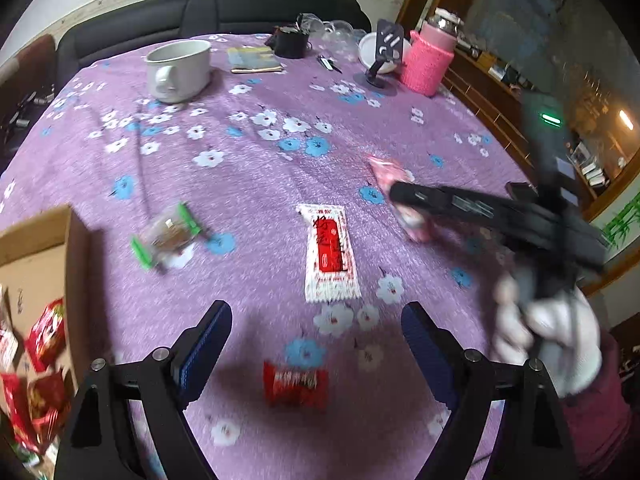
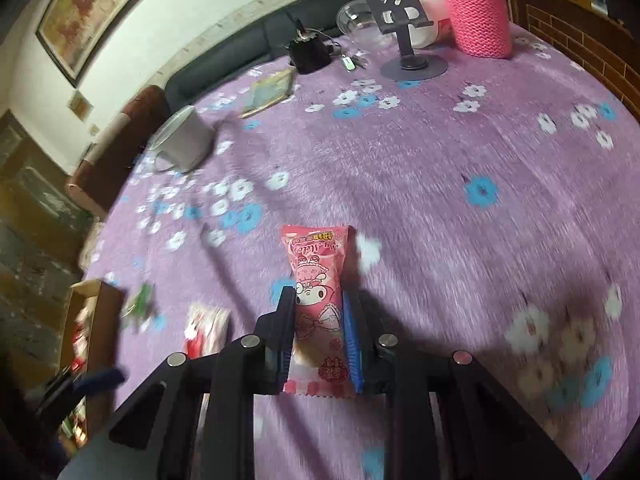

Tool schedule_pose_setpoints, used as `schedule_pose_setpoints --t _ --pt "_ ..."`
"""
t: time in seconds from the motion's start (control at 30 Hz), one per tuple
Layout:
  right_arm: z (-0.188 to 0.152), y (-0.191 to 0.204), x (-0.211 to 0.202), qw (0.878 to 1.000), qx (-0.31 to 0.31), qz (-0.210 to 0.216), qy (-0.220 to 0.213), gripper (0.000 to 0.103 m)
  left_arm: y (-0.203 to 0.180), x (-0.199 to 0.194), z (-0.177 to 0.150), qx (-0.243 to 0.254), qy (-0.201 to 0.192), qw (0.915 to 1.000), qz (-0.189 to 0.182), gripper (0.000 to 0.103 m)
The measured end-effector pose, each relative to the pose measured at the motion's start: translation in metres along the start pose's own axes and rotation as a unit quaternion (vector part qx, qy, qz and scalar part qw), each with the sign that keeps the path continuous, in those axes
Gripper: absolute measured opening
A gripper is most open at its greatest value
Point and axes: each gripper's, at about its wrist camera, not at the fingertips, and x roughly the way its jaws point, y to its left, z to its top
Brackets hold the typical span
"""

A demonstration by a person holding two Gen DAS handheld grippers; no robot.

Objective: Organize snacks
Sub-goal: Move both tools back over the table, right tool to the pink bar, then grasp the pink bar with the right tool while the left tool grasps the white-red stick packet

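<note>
While my right gripper (image 2: 318, 320) clamps the pink snack packet (image 2: 318, 280) on the purple cloth, well right of the cardboard box (image 1: 36, 248), my left gripper (image 1: 316, 344) gapes empty over what looks like a red candy (image 1: 295, 386), next for boxing.

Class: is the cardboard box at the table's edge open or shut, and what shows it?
Open. The brown cardboard box has its flap up, and red snack packets show inside it.
</note>
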Motion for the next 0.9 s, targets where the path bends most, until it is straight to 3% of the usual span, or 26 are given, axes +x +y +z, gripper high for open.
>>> schedule_pose_setpoints --t 0.27,0.37,0.43,0.5,0.57,0.63,0.67,0.77,0.9 --pt "-0.016 -0.009 -0.011 1.0 0.0 0.03 -0.009 0.022 -0.003 0.039 0.017 -0.006 0.037 0.9992 0.013 0.089" --pt "-0.016 -0.011 -0.011 0.999 -0.002 0.04 -0.008 0.022 -0.006 0.045 0.02 -0.004 0.032 0.9991 0.029 0.089" --pt "-0.015 -0.013 -0.011 0.999 0.003 0.047 -0.007 0.022 -0.01 0.05 0.022 0.012 0.029 0.9981 0.053 0.089" --pt "-0.015 -0.014 -0.011 0.999 0.007 0.052 -0.005 0.022 -0.018 0.056 0.022 0.045 0.023 0.9933 0.104 0.089" --pt "-0.014 -0.015 -0.01 0.998 0.01 0.054 -0.004 0.022 -0.026 0.054 0.021 0.079 -0.003 0.9859 0.148 0.077" --pt "-0.014 -0.015 -0.01 0.998 0.01 0.054 -0.003 0.022 -0.03 0.053 0.024 0.086 -0.007 0.9863 0.141 0.043" --pt "-0.014 -0.014 -0.011 0.999 0.009 0.052 -0.003 0.022 -0.032 0.053 0.025 0.087 -0.004 0.9876 0.13 0.035" --pt "-0.014 -0.014 -0.011 0.999 0.007 0.05 -0.005 0.022 -0.038 0.051 0.023 0.097 -0.006 0.9876 0.123 0.033" --pt "-0.014 -0.016 -0.012 0.999 0.012 0.052 -0.006 0.021 -0.029 0.041 0.023 0.065 -0.012 0.9937 0.09 0.032"
